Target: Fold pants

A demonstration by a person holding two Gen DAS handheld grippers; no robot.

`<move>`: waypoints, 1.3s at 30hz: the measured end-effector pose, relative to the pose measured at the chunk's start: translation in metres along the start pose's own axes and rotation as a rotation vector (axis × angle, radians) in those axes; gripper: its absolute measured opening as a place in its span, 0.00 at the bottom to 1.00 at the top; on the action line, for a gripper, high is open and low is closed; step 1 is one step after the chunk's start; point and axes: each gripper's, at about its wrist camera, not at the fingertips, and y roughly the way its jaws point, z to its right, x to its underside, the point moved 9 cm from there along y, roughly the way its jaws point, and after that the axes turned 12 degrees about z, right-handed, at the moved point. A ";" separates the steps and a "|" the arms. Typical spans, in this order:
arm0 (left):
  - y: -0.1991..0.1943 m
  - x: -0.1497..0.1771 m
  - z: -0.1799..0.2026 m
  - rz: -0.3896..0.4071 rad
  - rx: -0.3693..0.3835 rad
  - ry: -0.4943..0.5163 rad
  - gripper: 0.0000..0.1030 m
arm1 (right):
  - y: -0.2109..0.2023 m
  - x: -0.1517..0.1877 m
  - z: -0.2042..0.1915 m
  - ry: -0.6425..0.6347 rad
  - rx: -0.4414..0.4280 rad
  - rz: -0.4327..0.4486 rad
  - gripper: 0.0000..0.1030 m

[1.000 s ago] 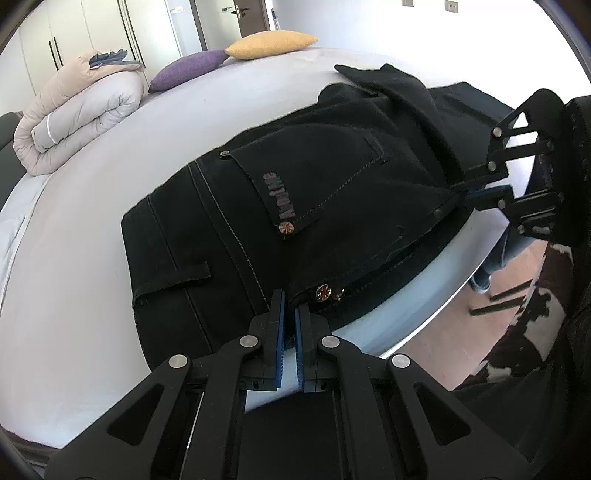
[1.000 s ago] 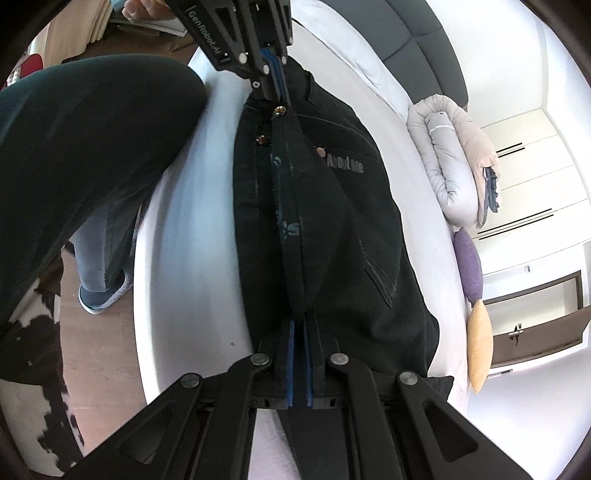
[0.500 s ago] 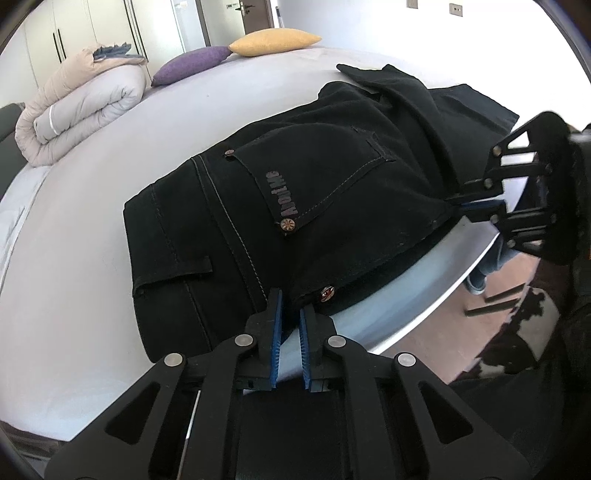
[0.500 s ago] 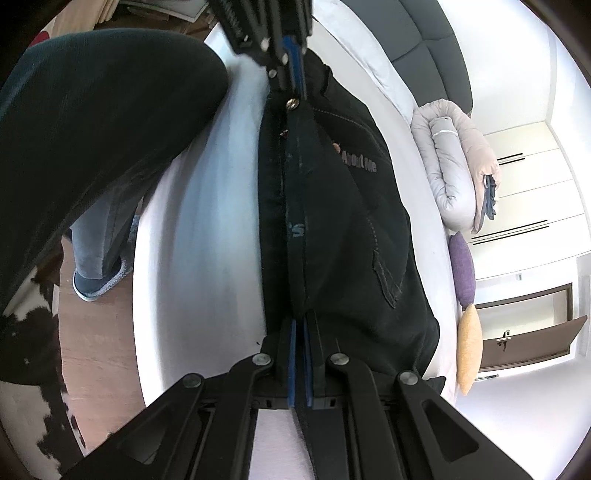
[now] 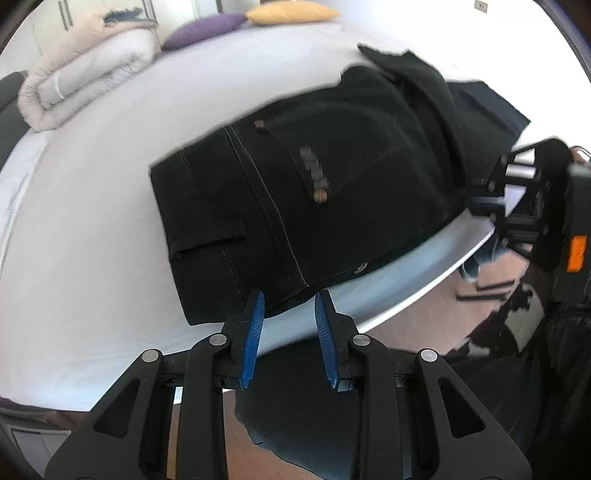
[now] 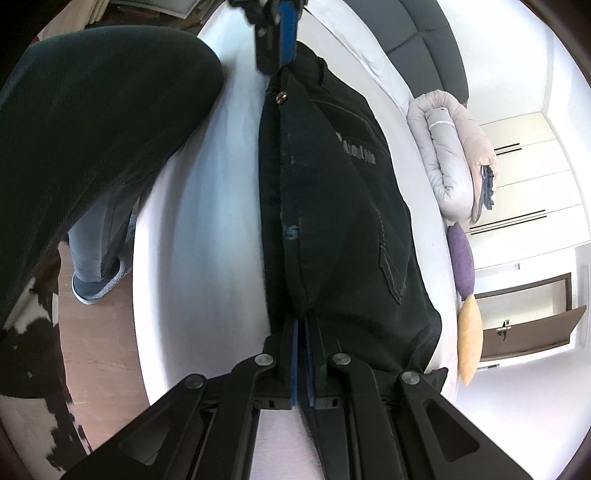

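Black pants (image 5: pixel 332 166) lie folded lengthwise on the white bed (image 5: pixel 92 240), waistband towards the left wrist camera, near the bed's rim. My left gripper (image 5: pixel 290 295) is just off the waistband corner; its jaws are opening and the blue pads (image 5: pixel 255 332) press on nothing. From the right wrist view the left gripper (image 6: pixel 280 37) sits at the pants' (image 6: pixel 332 221) far end. My right gripper (image 6: pixel 303 325) is shut on the pants' folded edge, also visible at the right as the right gripper (image 5: pixel 480 201) pinching the cloth.
A rolled duvet (image 5: pixel 85 85), a purple pillow (image 5: pixel 207 27) and a yellow pillow (image 5: pixel 291 14) lie at the bed's far side. A person's dark sleeve (image 6: pixel 92 129) and jeans leg (image 6: pixel 92 251) stand by the bed edge (image 6: pixel 147 277), over wood floor and a cowhide rug (image 6: pixel 22 350).
The left gripper's jaws have parted and let go of the waistband, and it has drawn back and up a little. The right gripper stays shut on the pants.
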 end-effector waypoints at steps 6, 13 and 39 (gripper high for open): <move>-0.013 -0.039 0.025 0.119 0.074 -0.058 0.28 | -0.001 0.001 0.002 0.003 0.001 0.001 0.07; -0.002 -0.042 -0.008 0.142 -0.099 -0.176 0.56 | -0.001 -0.001 0.003 0.022 -0.004 -0.004 0.07; 0.136 -0.097 0.017 0.084 -0.075 -0.296 0.56 | 0.018 0.147 0.281 1.246 0.063 0.011 0.66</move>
